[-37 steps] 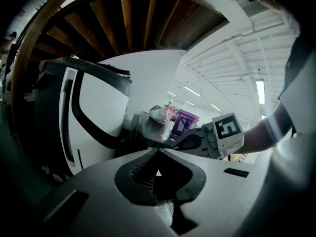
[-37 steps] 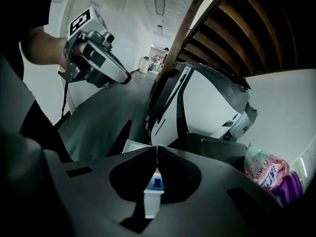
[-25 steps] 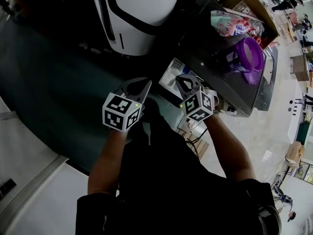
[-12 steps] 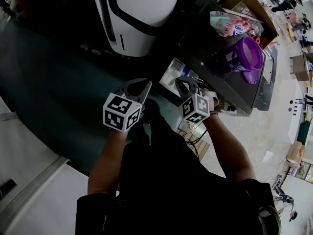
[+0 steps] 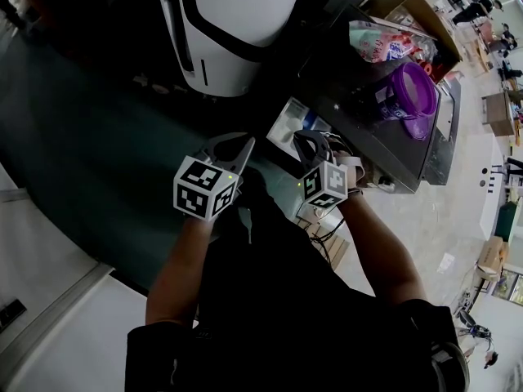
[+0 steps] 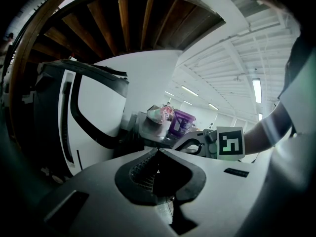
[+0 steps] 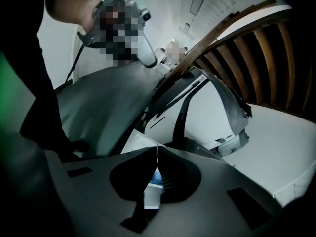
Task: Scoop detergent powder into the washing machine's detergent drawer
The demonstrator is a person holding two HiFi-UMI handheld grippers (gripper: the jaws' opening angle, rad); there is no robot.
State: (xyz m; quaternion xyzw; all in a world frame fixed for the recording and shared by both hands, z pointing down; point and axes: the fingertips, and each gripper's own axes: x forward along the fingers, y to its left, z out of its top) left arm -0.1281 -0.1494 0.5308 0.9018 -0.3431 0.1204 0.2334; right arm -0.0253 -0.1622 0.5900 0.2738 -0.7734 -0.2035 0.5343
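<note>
My left gripper [image 5: 231, 147] held low ahead of torso, forearm straight out, jaws pressed together, nothing between. My right gripper [image 5: 314, 147] level with it and near, jaws likewise closed, empty. White drawer tray [image 5: 288, 121] just ahead of right gripper tips, beside white washing machine [image 5: 237, 31]. I can't make out any powder in tray. Purple tub [image 5: 413, 90] and cardboard box [image 5: 413, 6] on dark counter [image 5: 400, 166] at right. Pale floor [image 5: 458, 219] beyond, open hall
</note>
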